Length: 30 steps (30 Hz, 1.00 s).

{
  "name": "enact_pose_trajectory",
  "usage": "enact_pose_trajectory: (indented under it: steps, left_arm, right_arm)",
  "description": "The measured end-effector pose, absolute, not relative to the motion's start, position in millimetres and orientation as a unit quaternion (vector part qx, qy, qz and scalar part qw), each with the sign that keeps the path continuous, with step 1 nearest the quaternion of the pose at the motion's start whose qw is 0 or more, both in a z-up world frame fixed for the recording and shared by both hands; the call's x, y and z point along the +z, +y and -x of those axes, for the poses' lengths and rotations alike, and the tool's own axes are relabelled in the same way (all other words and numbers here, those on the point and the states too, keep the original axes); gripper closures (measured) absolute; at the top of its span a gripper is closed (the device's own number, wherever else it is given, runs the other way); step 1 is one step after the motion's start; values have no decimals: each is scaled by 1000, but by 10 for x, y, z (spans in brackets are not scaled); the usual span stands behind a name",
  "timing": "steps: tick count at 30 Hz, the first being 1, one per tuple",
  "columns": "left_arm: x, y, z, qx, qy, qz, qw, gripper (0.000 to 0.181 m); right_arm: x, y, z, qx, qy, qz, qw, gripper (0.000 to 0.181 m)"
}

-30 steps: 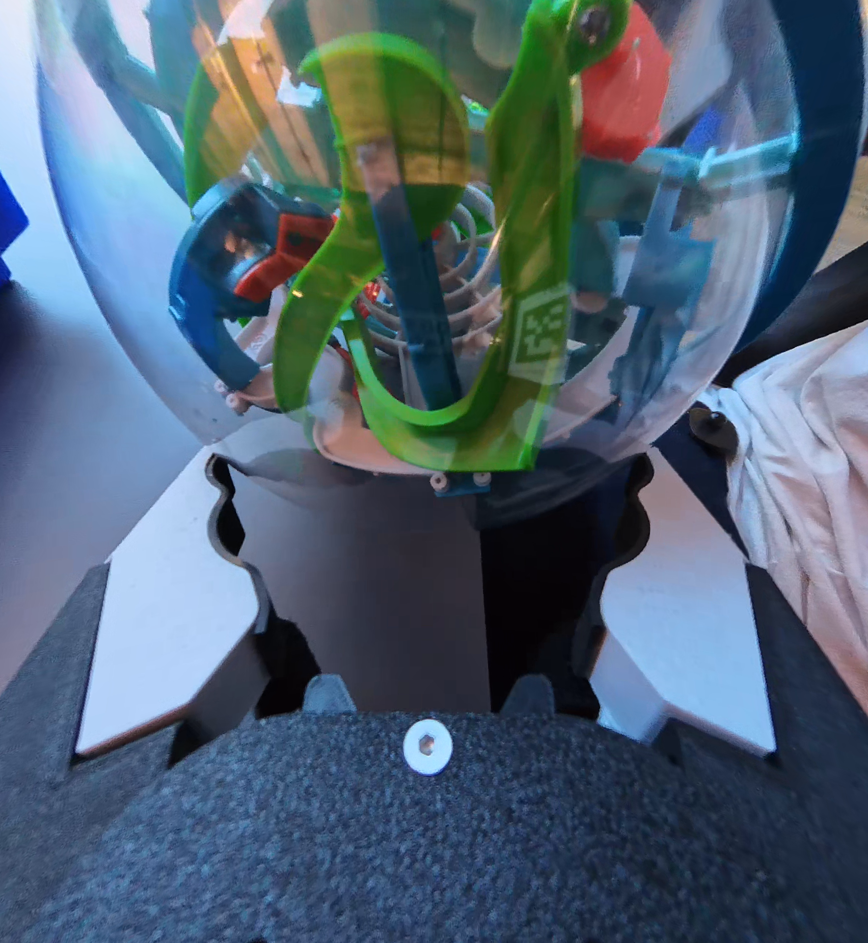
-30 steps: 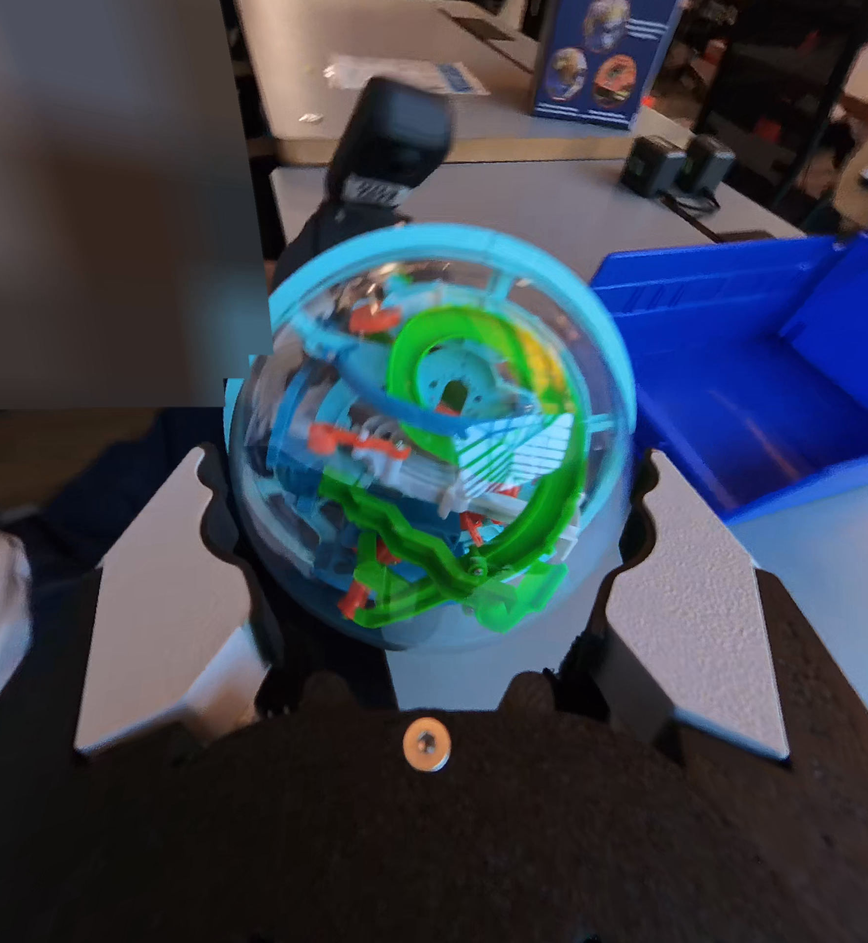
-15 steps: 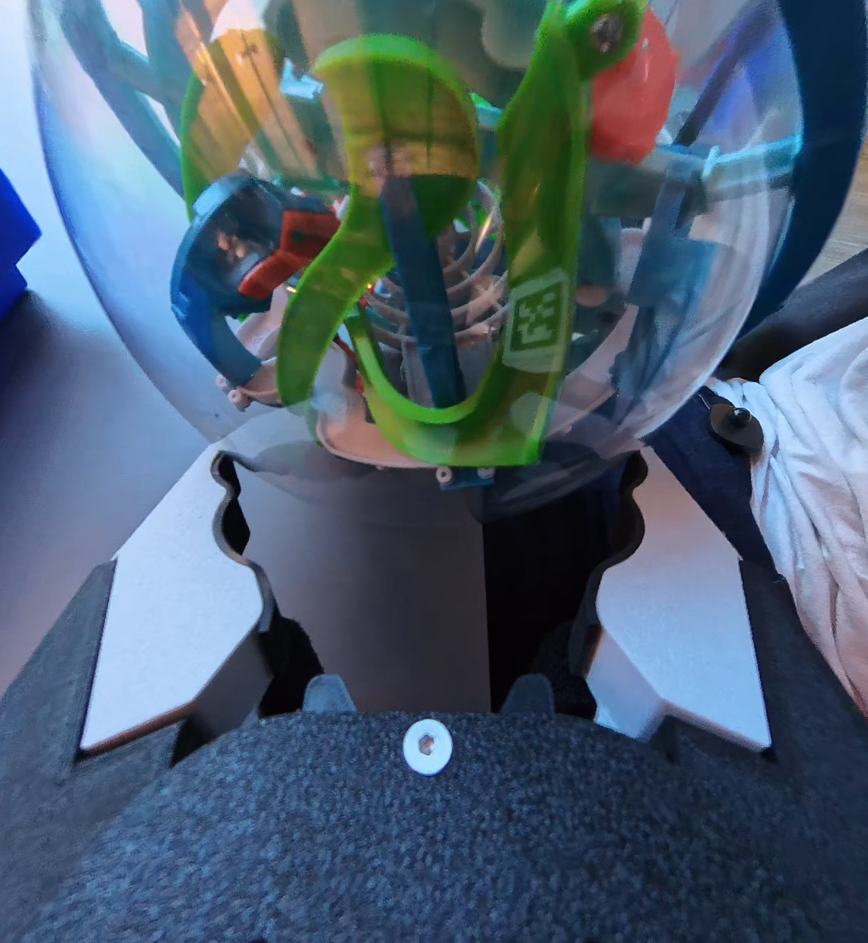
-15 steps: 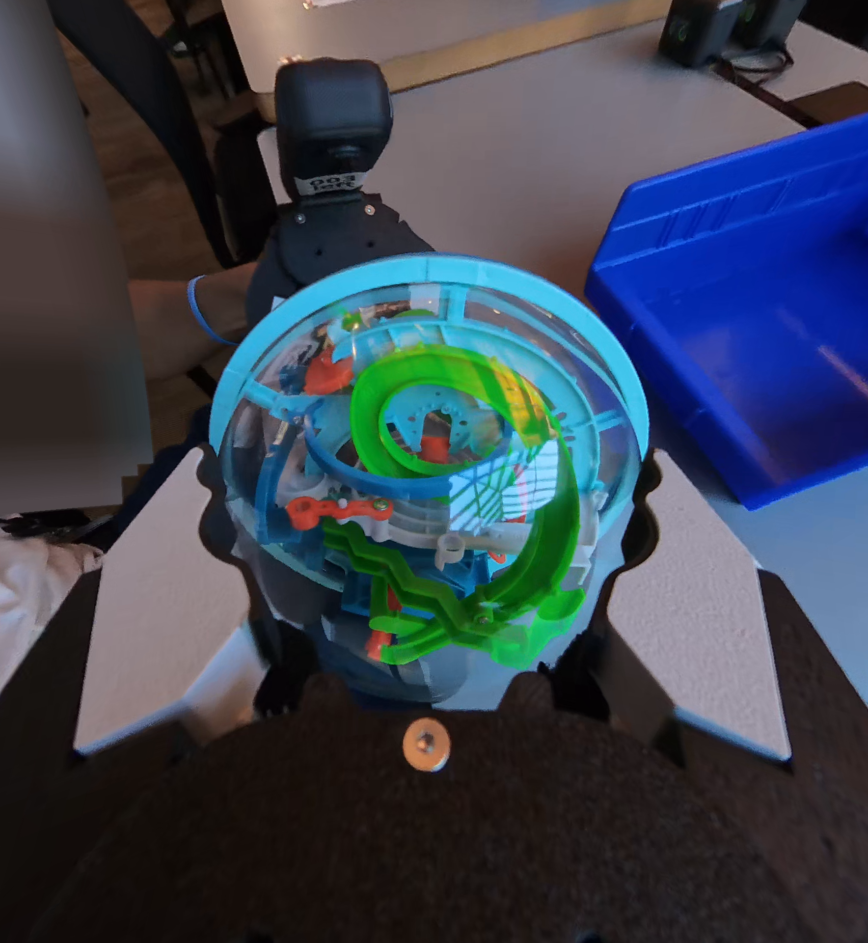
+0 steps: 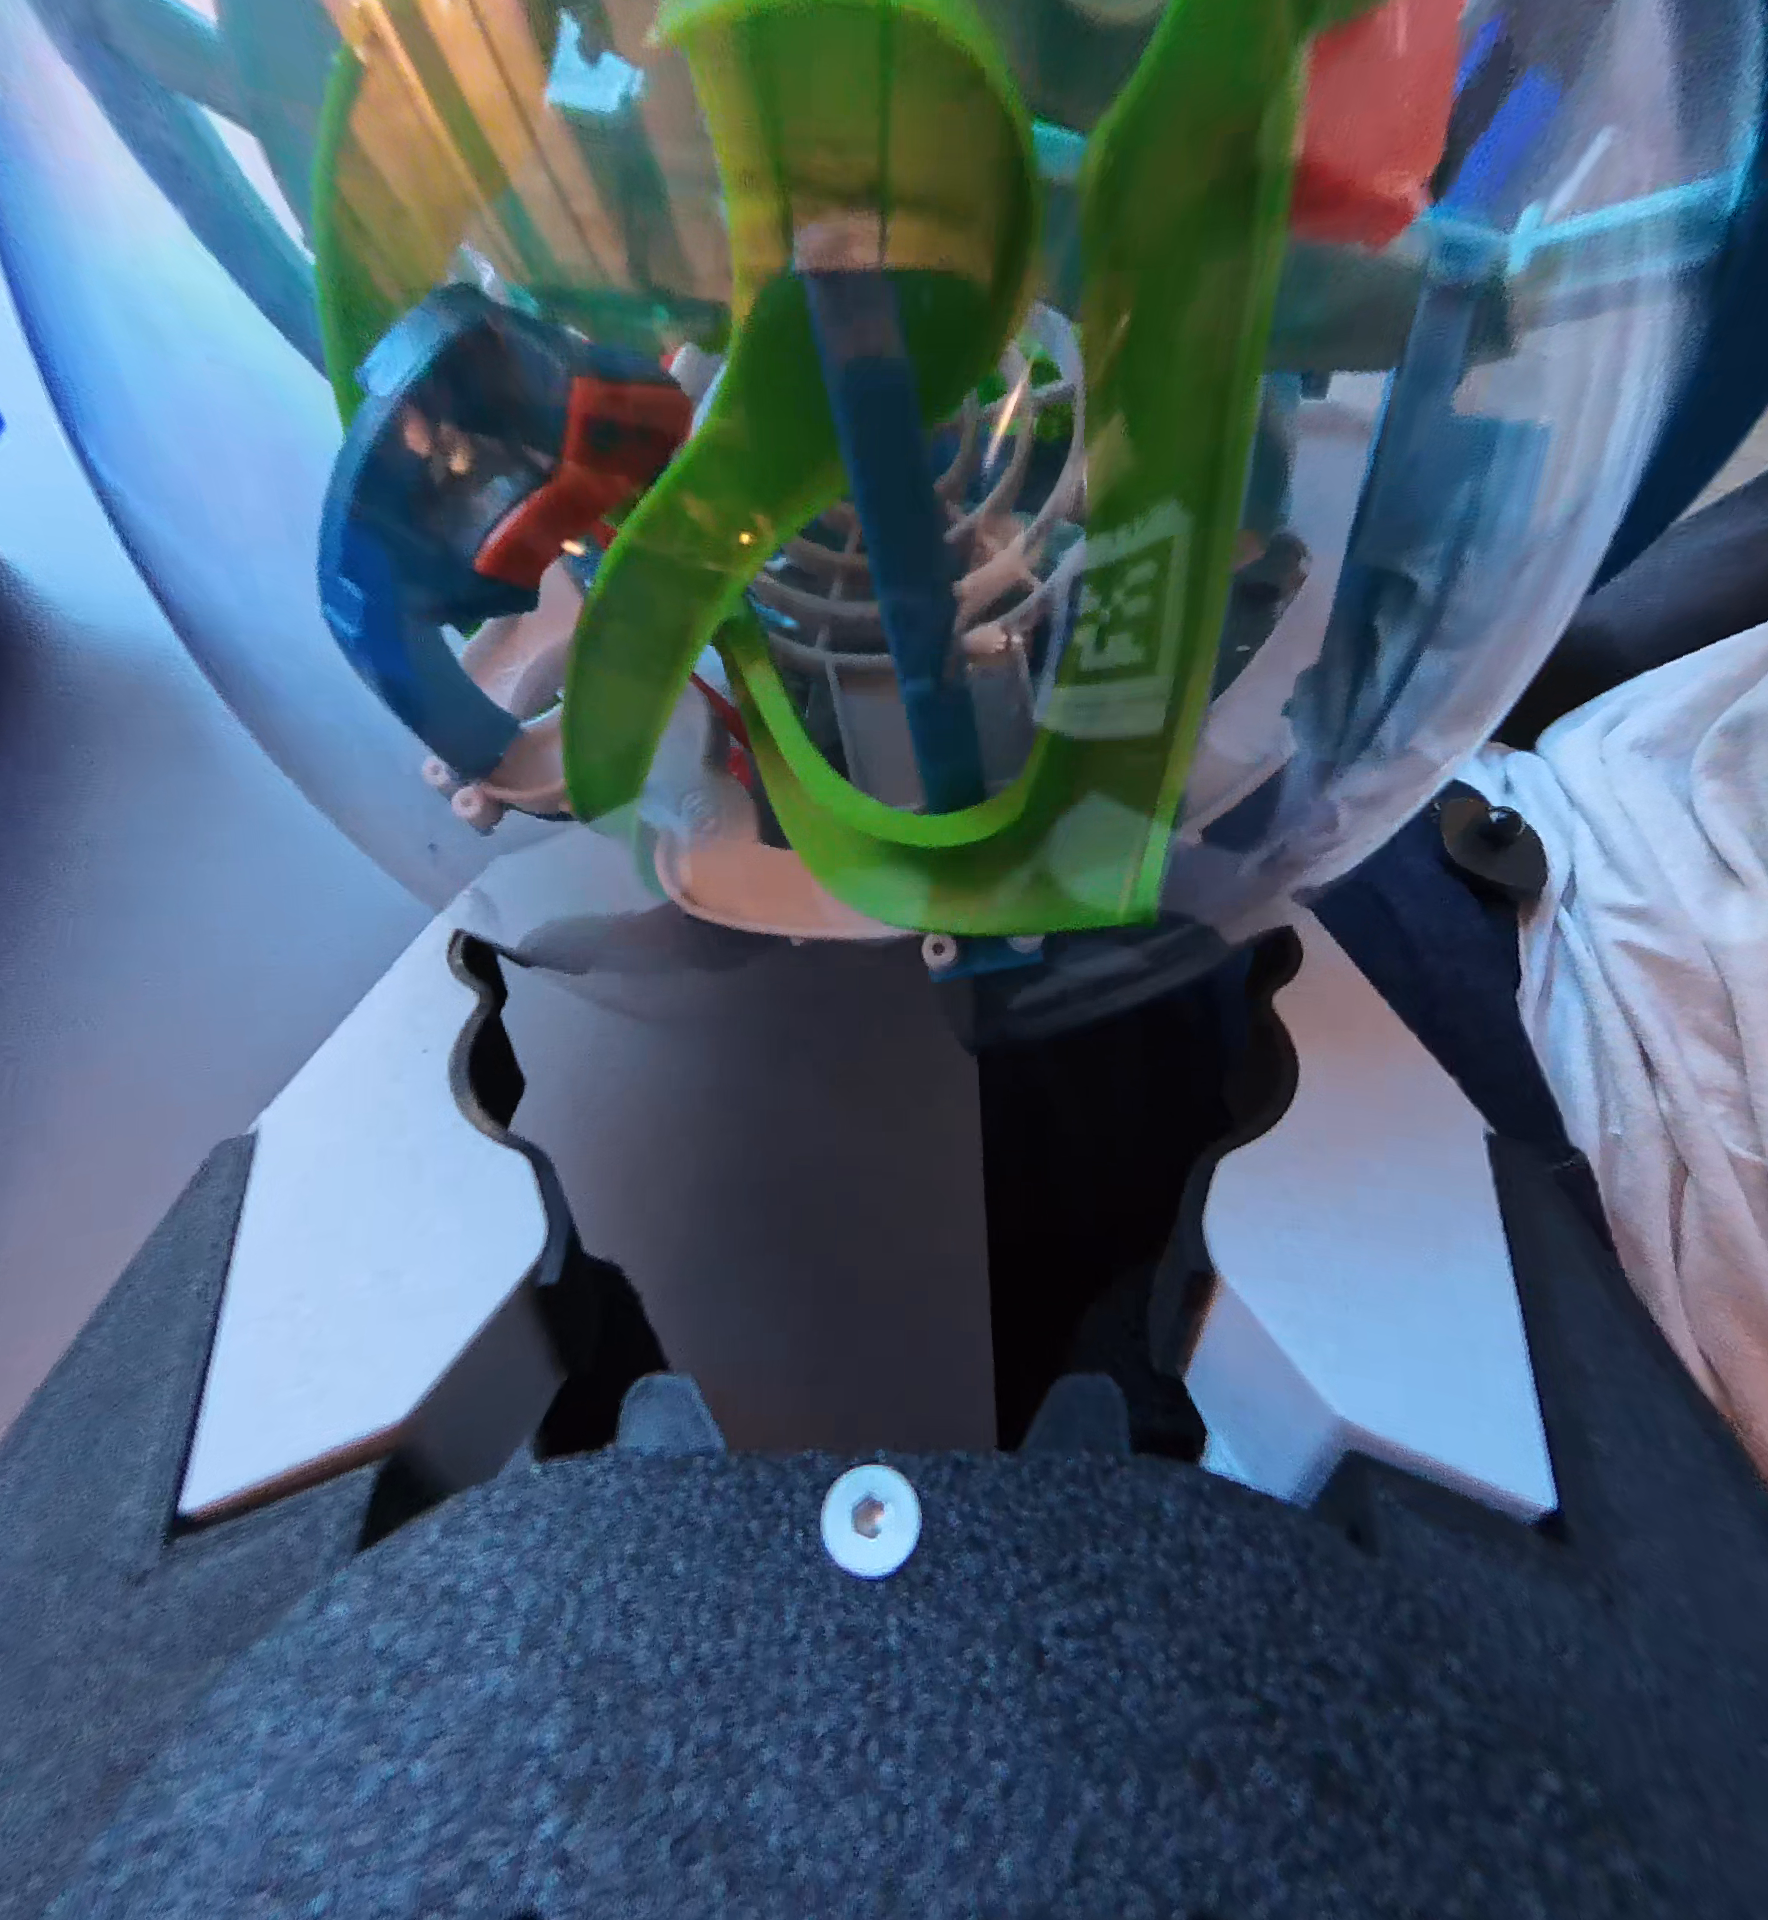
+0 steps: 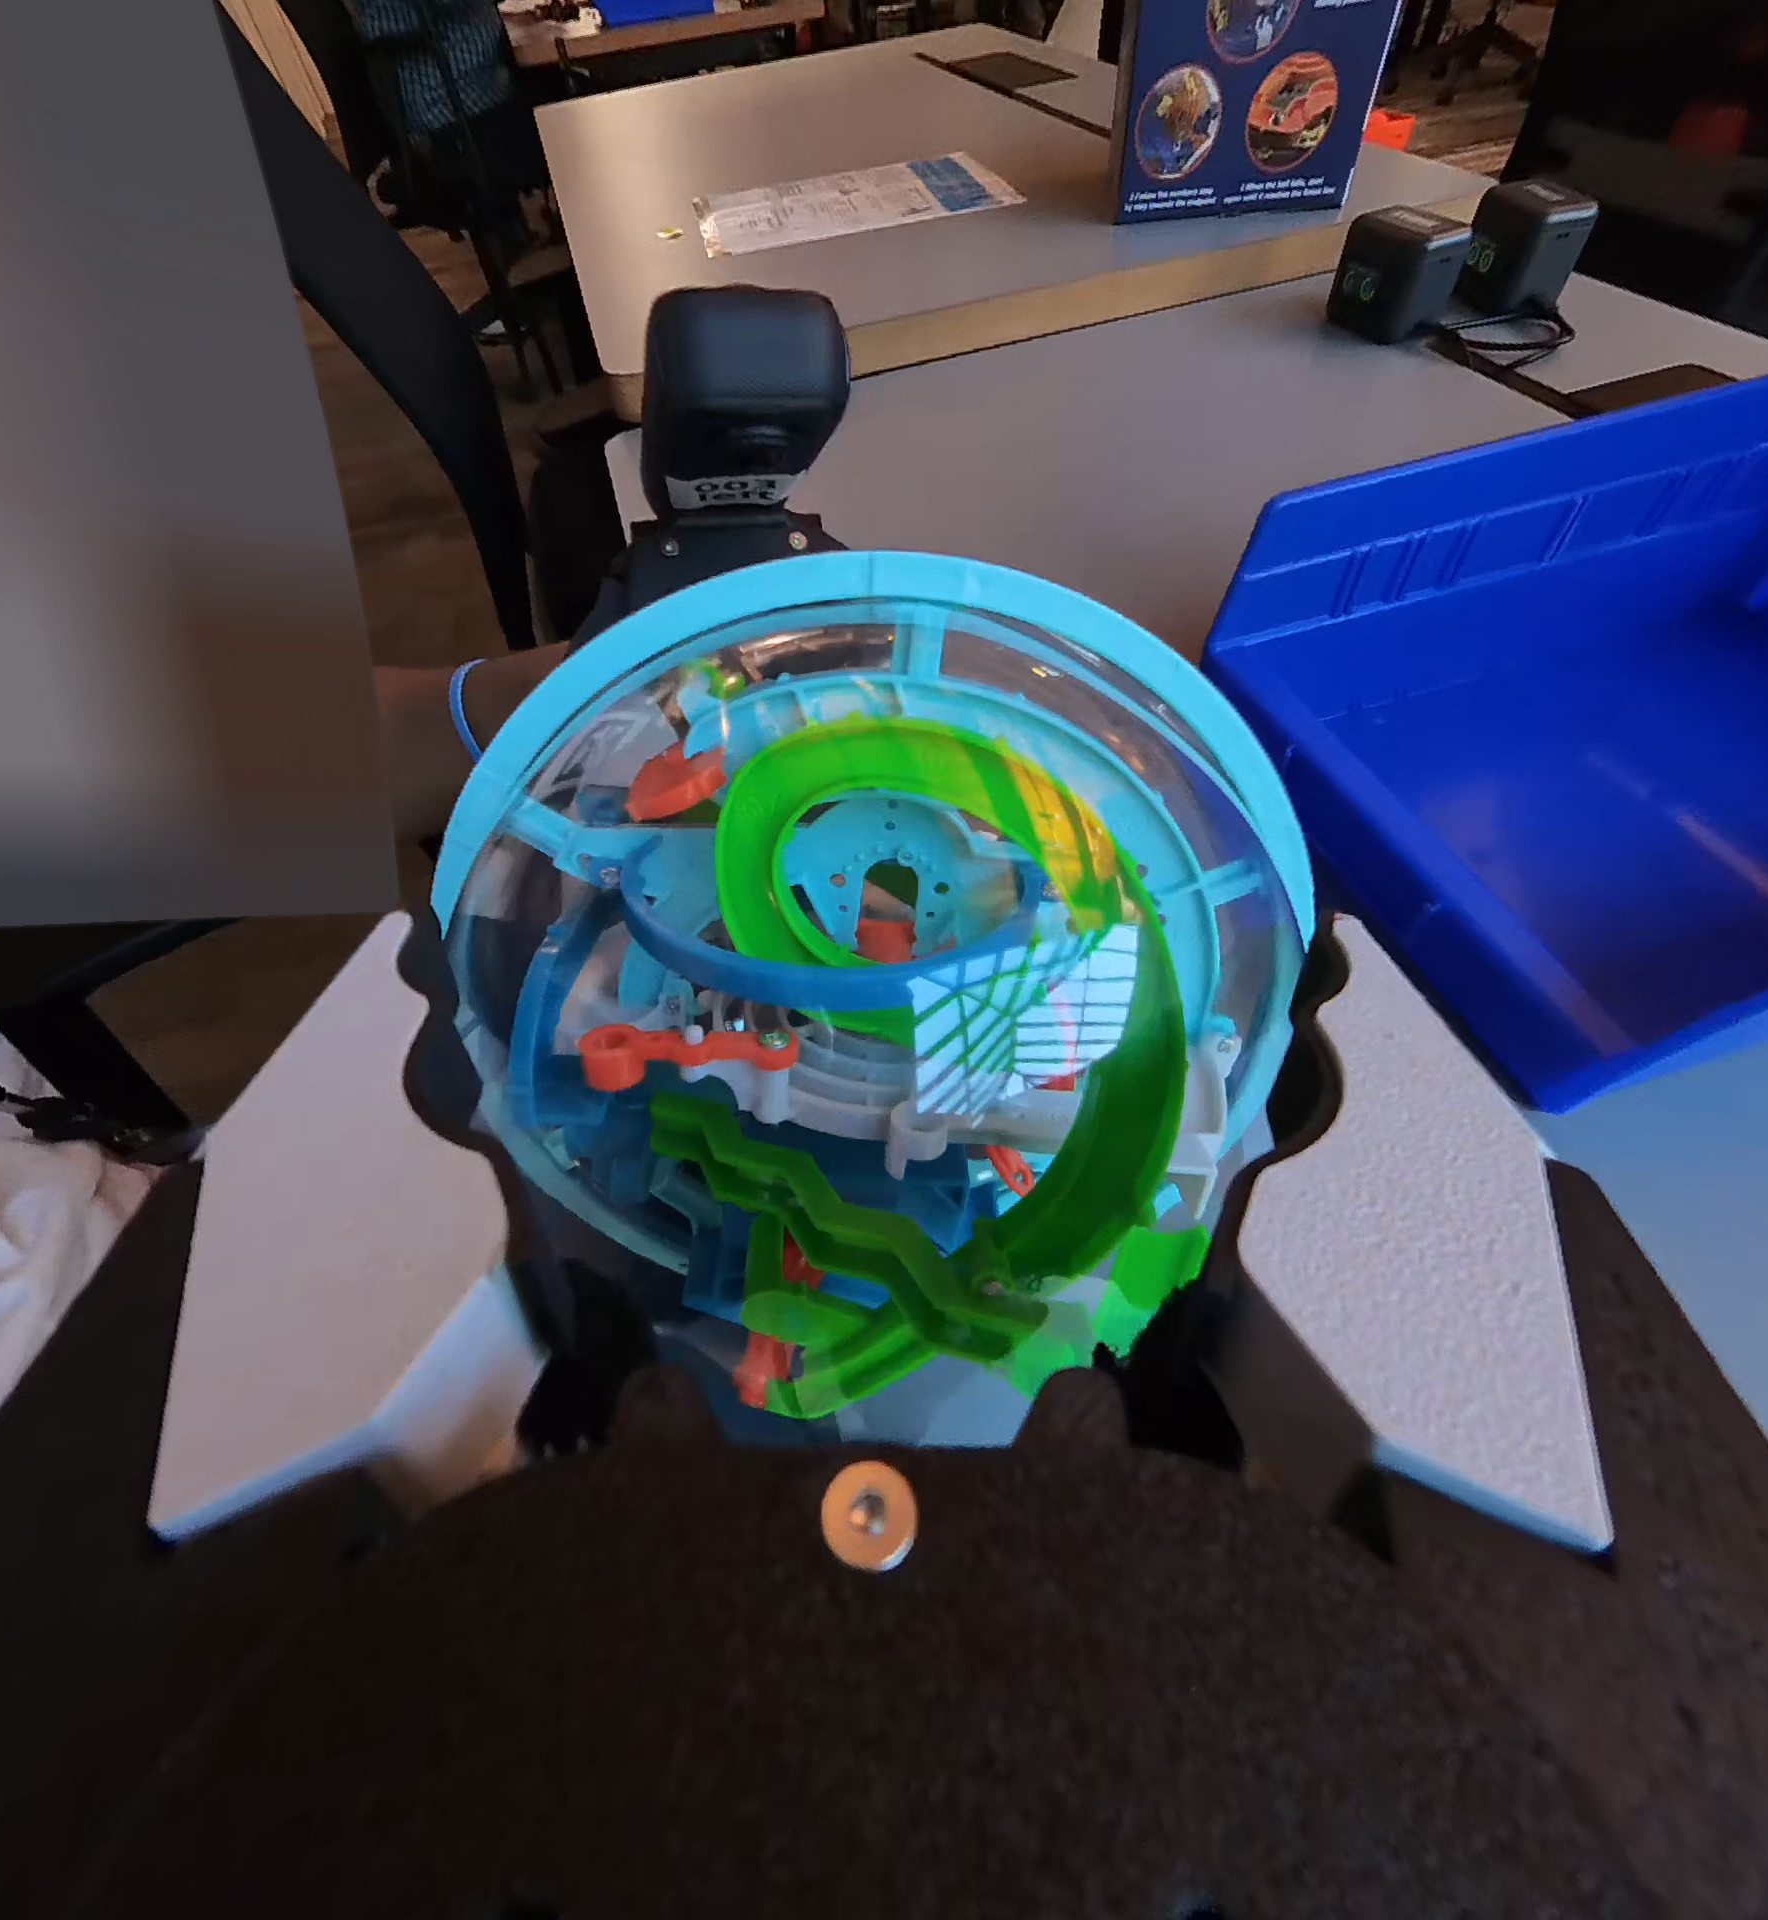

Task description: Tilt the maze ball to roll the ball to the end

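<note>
We held the maze ball [image 6: 859, 997] between the right tool's [image 6: 869, 1039] fingers, above the counter [image 6: 1067, 457]. The left tool [image 6: 745, 416] sat behind it, a bin [image 6: 1545, 831] to its right, a box [image 6: 1244, 104] farther back.

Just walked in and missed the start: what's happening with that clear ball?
A person holds the maze ball between two handheld claws. The right claw has its fingers against the sphere's sides; the left claw meets it from the far side, fingers spread at its lower curve. The sphere is up off the table, beside a blue bin. The small rolling ball isn't discernible.
</note>
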State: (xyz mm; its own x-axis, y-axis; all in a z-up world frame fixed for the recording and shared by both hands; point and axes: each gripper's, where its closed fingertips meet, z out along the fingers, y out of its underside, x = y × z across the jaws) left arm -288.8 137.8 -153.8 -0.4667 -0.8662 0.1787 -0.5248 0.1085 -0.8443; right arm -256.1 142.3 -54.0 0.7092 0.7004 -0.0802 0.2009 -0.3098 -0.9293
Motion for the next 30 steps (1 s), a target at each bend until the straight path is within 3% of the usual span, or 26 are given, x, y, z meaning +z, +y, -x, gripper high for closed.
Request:
enact_pose_trajectory:
  steps: [1, 18, 28, 30]
  left_arm:
    - [-1542, 1380, 2893, -459, 723, 482, 186, 43]
    - [-1362, 1609, 3051, -416, 734, 479, 244, 44]
    - [-1230, 1548, 2976, -479, 702, 465, 248, 43]
    - [-1250, 1548, 2958, -494, 692, 472, 233, 36]
  right_arm:
    - [-541, 1422, 2572, 243, -295, 771, 509, 28]
    - [-544, 1468, 2655, 223, -333, 763, 507, 28]
    - [-558, 1408, 2529, 242, -317, 756, 518, 28]
    - [-562, 1397, 2510, 245, -316, 756, 518, 28]
